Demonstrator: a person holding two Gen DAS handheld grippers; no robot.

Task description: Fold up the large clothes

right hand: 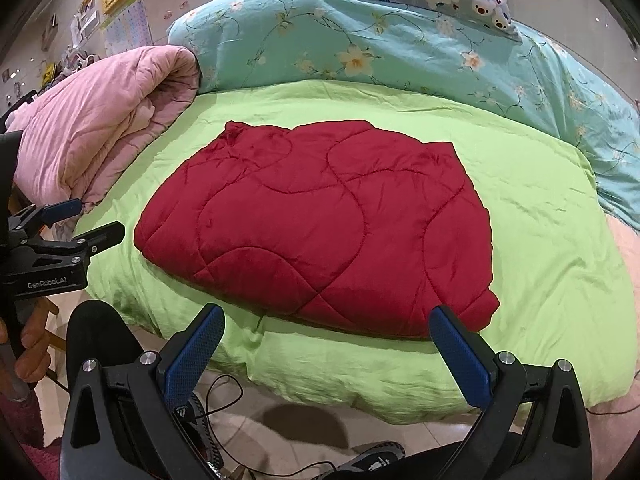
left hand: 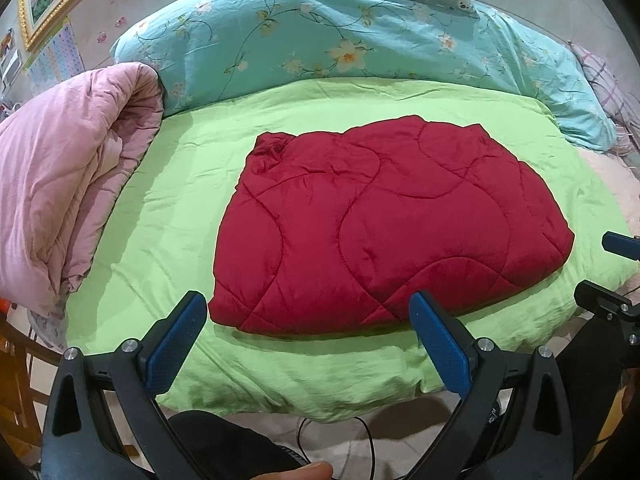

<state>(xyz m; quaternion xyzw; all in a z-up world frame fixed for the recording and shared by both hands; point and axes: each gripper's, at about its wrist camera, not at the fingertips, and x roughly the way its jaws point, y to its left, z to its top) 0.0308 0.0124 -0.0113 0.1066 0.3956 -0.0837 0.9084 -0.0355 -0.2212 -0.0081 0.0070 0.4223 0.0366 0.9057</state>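
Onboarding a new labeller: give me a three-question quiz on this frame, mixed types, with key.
1. True or false: the left gripper is shut on the red quilted item.
2. What lies directly beneath the red quilted item? A) green cover B) pink quilt C) floral bedding
3. Fill in: the right gripper is ____, holding nothing.

Key: 1 false, both grippers are open and short of it. 2 A. 3 open.
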